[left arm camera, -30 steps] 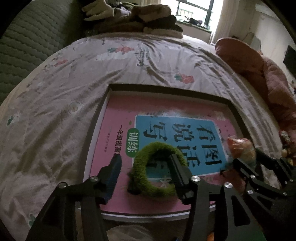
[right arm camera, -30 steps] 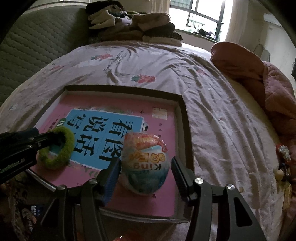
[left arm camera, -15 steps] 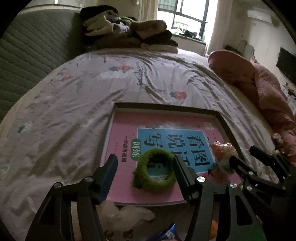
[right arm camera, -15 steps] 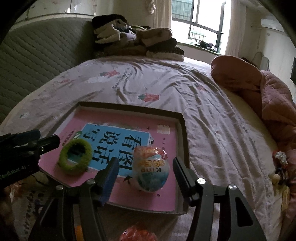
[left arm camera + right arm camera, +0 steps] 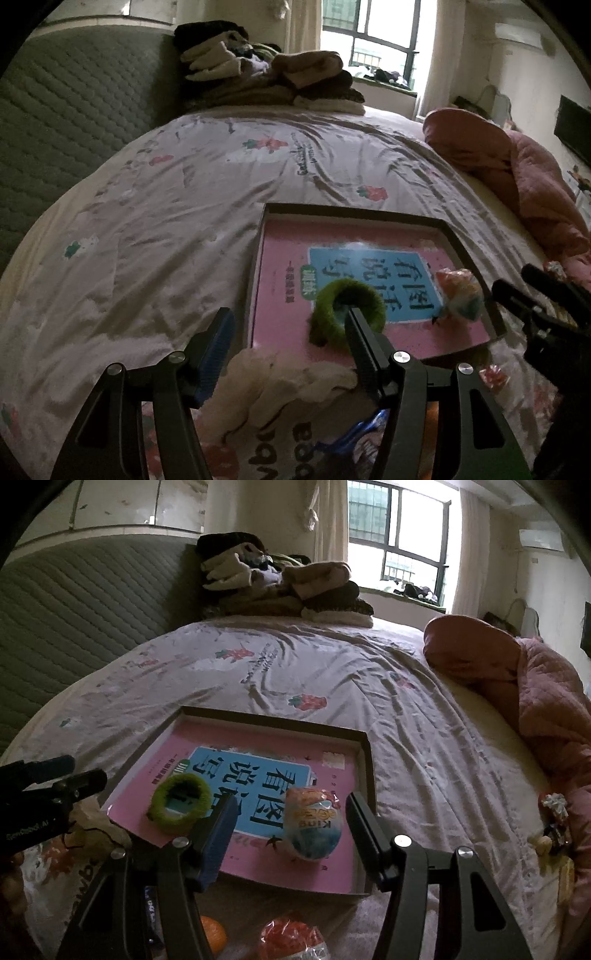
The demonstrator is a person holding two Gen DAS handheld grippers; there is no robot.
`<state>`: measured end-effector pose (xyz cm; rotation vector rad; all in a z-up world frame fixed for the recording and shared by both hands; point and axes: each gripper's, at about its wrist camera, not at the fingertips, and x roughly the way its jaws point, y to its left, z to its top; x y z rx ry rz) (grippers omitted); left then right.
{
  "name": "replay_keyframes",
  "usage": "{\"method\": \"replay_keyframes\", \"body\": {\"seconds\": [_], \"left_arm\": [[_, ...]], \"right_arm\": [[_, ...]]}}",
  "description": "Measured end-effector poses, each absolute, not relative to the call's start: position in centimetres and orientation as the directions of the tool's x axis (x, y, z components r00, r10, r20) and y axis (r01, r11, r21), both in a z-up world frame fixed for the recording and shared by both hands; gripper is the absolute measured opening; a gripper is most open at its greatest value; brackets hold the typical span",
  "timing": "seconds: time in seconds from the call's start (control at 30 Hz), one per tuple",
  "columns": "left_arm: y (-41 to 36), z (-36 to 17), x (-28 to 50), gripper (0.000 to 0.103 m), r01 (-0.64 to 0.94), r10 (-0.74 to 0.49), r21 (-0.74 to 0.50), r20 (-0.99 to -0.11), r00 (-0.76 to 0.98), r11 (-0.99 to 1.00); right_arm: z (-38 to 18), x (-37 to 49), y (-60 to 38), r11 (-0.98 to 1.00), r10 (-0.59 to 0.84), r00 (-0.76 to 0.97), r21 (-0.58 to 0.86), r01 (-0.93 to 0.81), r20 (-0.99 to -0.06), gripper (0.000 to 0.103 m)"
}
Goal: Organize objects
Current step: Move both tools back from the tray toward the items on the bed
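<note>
Green scrunchie [image 5: 180,804] and wrapped egg toy [image 5: 313,825] both lie on the pink book [image 5: 258,775] inside the shallow tray [image 5: 369,760] on the bed [image 5: 332,672]. Left gripper [image 5: 288,334] and right gripper [image 5: 290,819] are both spread wide, holding nothing. Looks between placements; next pick likely from the clutter at the near edge, e.g. the orange ball [image 5: 213,935].
</note>
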<state>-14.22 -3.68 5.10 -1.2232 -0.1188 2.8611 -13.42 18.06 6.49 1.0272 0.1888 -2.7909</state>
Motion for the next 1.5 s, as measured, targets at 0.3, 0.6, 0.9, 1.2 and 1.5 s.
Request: {"method": "replay_keyframes", "body": {"seconds": [0.3, 0.6, 0.9, 1.2, 1.5], "left_arm": [[-4.7, 4.8, -12.0, 0.063, -0.02, 0.069, -0.076, -0.718, -0.693, -0.997], [-4.5, 3.8, -11.0, 0.063, -0.043, 0.074, -0.061, -0.755, -0.651, -0.997], [-3.9, 3.6, -9.1, 0.063, -0.078, 0.087, -0.048, -0.758, -0.646, -0.996], [-2.3, 3.3, -8.1, 0.063, -0.131, 0.109, -0.034, -0.767, -0.633, -0.991], [-1.9, 2.3, -8.1, 0.063, -0.14, 0.107, -0.027, -0.788, -0.607, -0.99]], "right_arm": [[5.9, -12.6, 18.2, -0.976, -0.105, -0.744, -0.076, 0.205, -0.66, 0.061], [5.1, -11.9, 18.8, -0.973, -0.101, -0.732, -0.088, 0.215, -0.674, 0.061], [4.0, -9.9, 19.4, -0.97, -0.089, -0.728, -0.108, 0.219, -0.68, 0.061], [3.4, -8.4, 19.3, -0.963, -0.12, -0.725, -0.099, 0.251, -0.678, 0.062], [3.3, -7.7, 19.5, -0.959, -0.129, -0.726, -0.101, 0.265, -0.676, 0.065]]}}
